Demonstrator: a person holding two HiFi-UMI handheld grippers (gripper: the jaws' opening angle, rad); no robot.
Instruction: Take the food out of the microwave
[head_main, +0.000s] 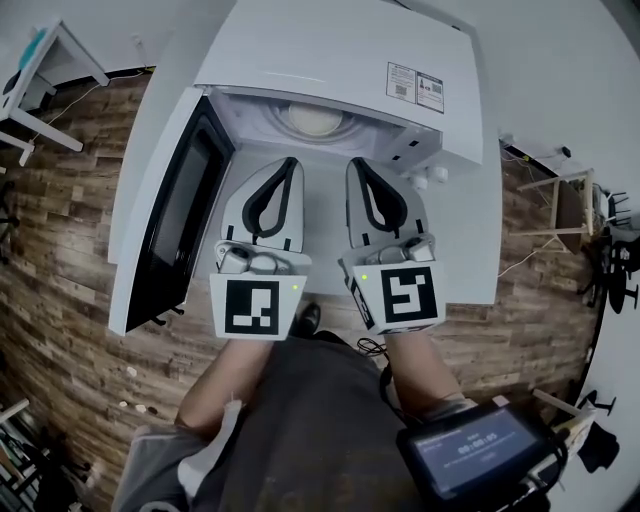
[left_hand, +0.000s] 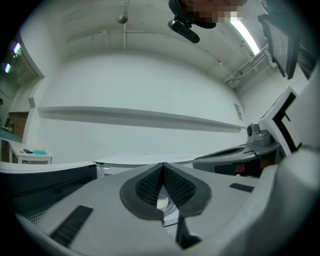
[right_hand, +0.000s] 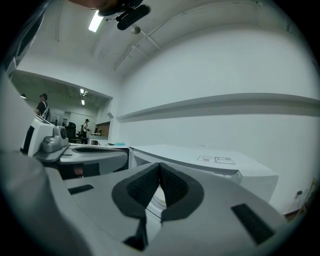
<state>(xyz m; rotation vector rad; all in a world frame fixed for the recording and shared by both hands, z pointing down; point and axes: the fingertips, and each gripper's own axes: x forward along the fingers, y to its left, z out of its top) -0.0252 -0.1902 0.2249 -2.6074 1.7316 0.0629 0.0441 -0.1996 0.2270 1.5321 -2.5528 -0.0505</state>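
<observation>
food (head_main: 315, 118) beyond left tool (head_main: 290, 162), right tool (head_main: 356, 163)

Labels (head_main: 415, 88) on microwave (head_main: 300, 40), too small to read

I have the microwave (head_main: 330, 60) on the desk (head_main: 468, 235) straight ahead, its door (head_main: 172, 220) standing open to the left and the food (head_main: 315, 119) far back inside. My left gripper (head_main: 288, 163) and right gripper (head_main: 358, 163) lie side by side above the desk, just before the opening, jaws pointing at the food.
</observation>
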